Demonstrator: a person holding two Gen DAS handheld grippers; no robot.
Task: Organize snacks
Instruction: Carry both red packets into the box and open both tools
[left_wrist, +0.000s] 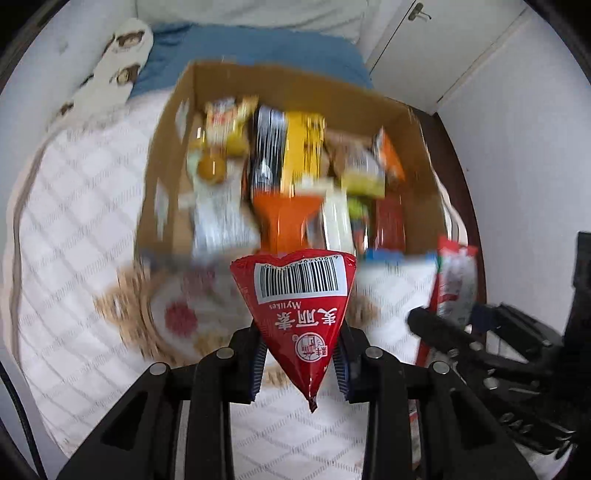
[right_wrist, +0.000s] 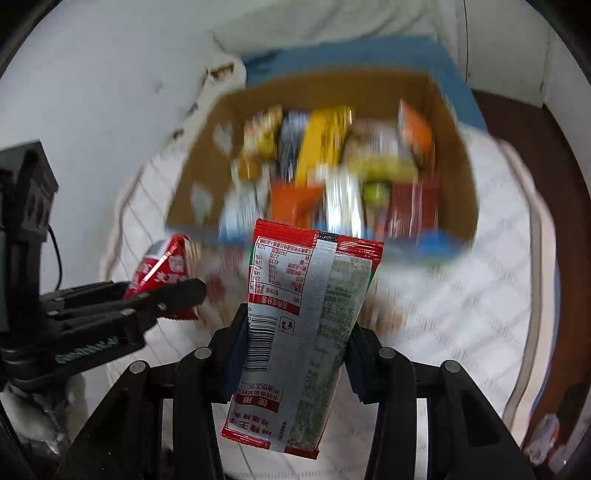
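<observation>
My left gripper (left_wrist: 301, 354) is shut on a red triangular snack pack (left_wrist: 295, 306) with a barcode, held above the white quilt just short of the cardboard box (left_wrist: 207, 79). My right gripper (right_wrist: 291, 332) is shut on a red and silver flat snack packet (right_wrist: 303, 321), also just short of the box (right_wrist: 458, 173). The box holds several snack packs. The right gripper (left_wrist: 454, 332) with its packet (left_wrist: 456, 284) shows at the left wrist view's right. The left gripper (right_wrist: 177, 295) with the red pack (right_wrist: 162, 269) shows at the right wrist view's left.
The box sits on a white quilted bed cover (left_wrist: 74, 206) with a bear pattern (left_wrist: 177, 314). A blue blanket (left_wrist: 258, 44) lies behind the box. A white wall (right_wrist: 110, 92) is on the left, a dark wooden bed edge (right_wrist: 554, 258) on the right.
</observation>
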